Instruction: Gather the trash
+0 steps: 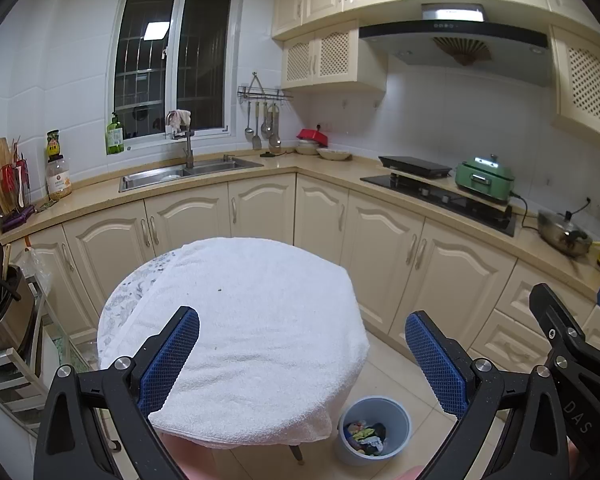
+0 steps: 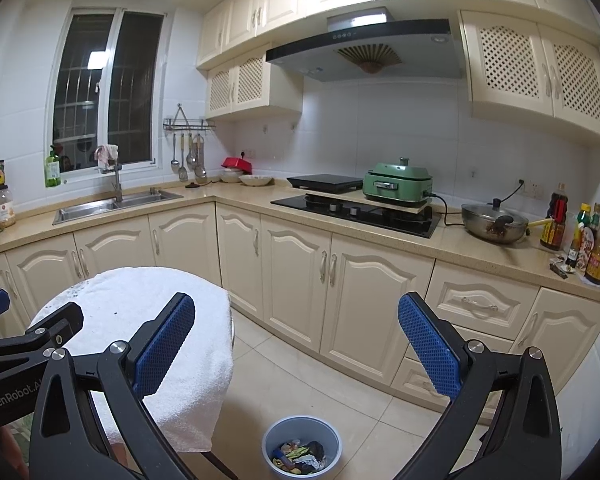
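A small round table covered by a white towel stands in front of me; it also shows in the right wrist view. The towel is bare but for a tiny dark speck. A grey-blue trash bin with several wrappers inside sits on the floor right of the table, also in the right wrist view. My left gripper is open and empty above the table's near edge. My right gripper is open and empty above the floor, with the bin below it. The right gripper shows at the left view's right edge.
Cream cabinets run along an L-shaped counter with a sink, a black hob, a green cooker and a pan. Sauce bottles stand far right. A rack with dishes is at the left. Tiled floor lies around the bin.
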